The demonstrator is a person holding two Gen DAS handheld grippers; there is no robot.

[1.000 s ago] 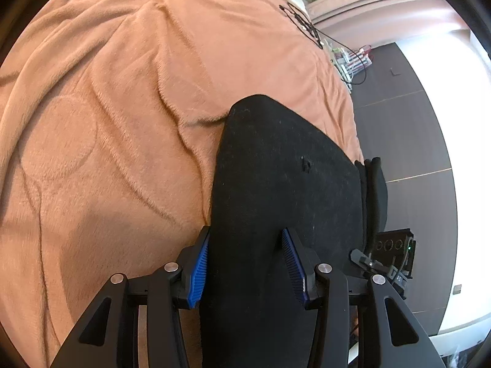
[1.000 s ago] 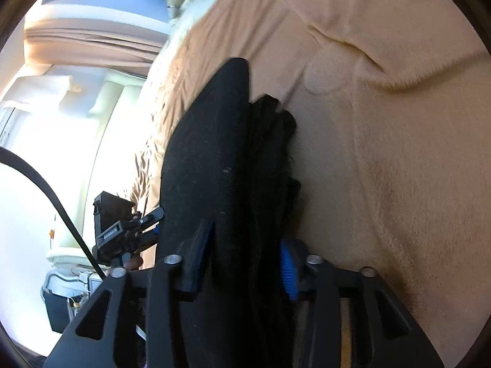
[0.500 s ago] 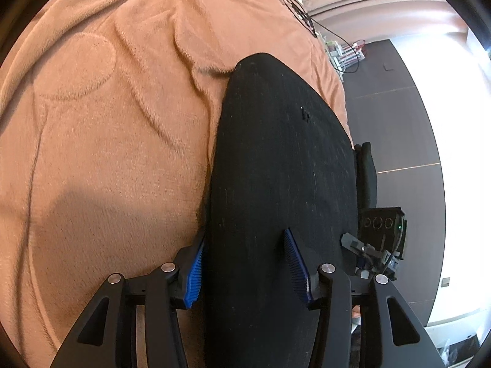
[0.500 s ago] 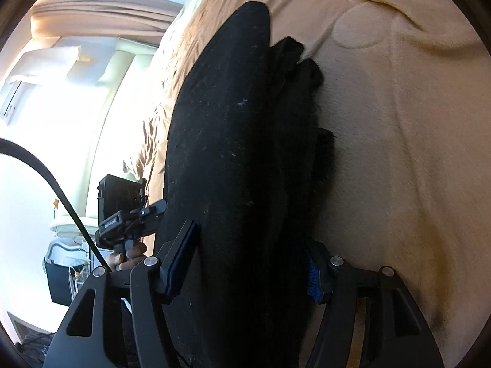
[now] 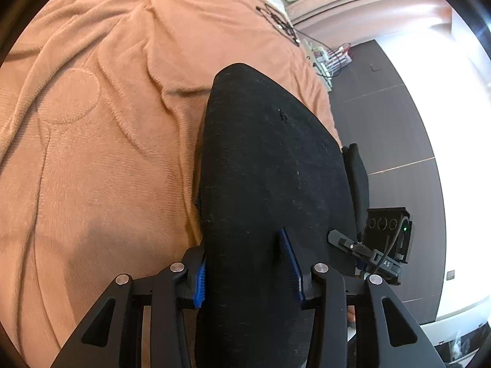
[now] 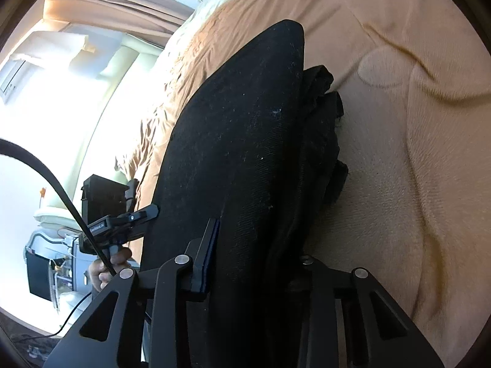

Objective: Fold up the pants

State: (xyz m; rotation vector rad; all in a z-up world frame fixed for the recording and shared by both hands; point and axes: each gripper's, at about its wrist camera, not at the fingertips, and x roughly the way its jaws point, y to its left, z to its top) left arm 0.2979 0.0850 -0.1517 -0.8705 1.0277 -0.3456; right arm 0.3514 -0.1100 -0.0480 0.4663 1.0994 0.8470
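Black pants (image 5: 270,153), folded into a long thick band, are held over the orange-brown blanket (image 5: 107,122). My left gripper (image 5: 245,273) has the band's near end between its blue pads (image 5: 290,263); its jaws are closing and pressing on the cloth. In the right wrist view the same pants (image 6: 239,141) fill the middle, with loose folds bunched on their right side. My right gripper (image 6: 257,260) is closing on them too: its left finger (image 6: 211,254) presses the fabric, and its right finger is mostly hidden behind it.
The blanket (image 6: 414,153) is creased and covers the bed. Dark floor (image 5: 383,107) lies past the bed's right edge, and black cables (image 5: 279,21) lie at its far end. A person's hand (image 6: 104,270) grips the left gripper's handle, with a black cable beside it.
The right jaws stood wider half a second ago and have drawn in on the pants. Both grippers have shifted across the blanket with the pants between them.
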